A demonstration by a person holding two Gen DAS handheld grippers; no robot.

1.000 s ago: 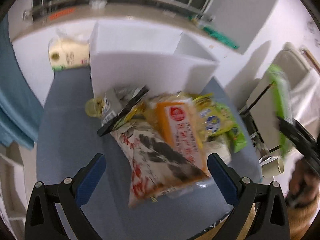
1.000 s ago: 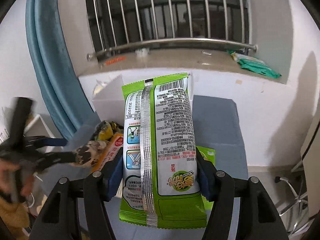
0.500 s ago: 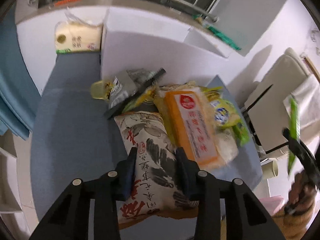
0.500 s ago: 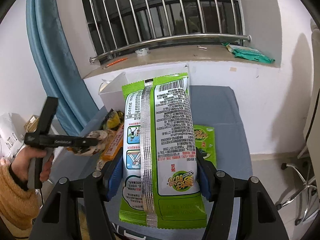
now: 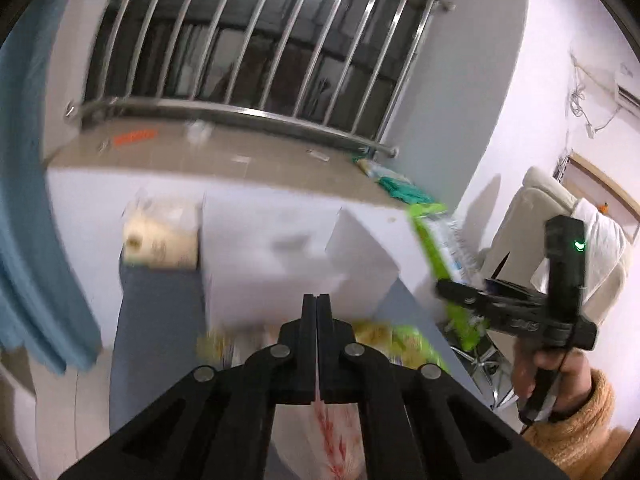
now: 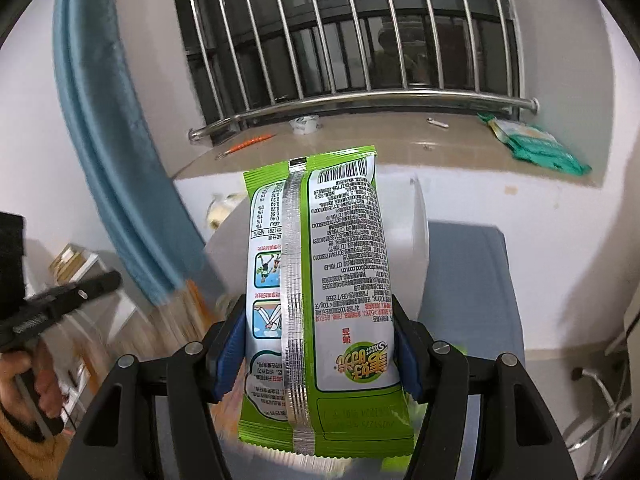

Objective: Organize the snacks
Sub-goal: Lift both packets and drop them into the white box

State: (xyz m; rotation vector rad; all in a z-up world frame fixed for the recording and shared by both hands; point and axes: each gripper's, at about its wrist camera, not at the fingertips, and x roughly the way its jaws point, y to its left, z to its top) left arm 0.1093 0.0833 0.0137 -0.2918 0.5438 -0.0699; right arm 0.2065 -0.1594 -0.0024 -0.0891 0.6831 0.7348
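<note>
A: Item one: the green foil snack packet with a silver back seam (image 6: 320, 292). Where is it, and who has it

B: Held in the right tool (image 6: 320, 344), blue pads pressing both long edges of the lower half, seam side to the camera. It stands upright in the air above the near right part of the blue-grey bench (image 6: 468, 280), in front of the white open-topped box (image 5: 280, 256), not yet inside it

A: Handling notes

B: Judged light and soft-walled; the film looks slick and the contents probably crush. The pads dent the sides only slightly. Best hold is across the width low down, as now, or on the flat crimped end; squeezing the middle hard would risk breaking what is inside

A: Item two: the left tool (image 5: 316, 312)

B: Jaws fully together, nipping the top edge of a white plastic snack bag with red print (image 5: 336, 444) that hangs below them. The view is blurred, so how much film is caught cannot be told

A: Handling for that one

B: Thin, floppy and likely to swing; a pinch that narrow could slip or tear the film under any real weight

A: Remainder

B: Yellow and green packets (image 5: 384, 340), blurred, lie at the box's near side; a cream tissue pack (image 5: 160, 244) sits at the bench's far left corner
</note>
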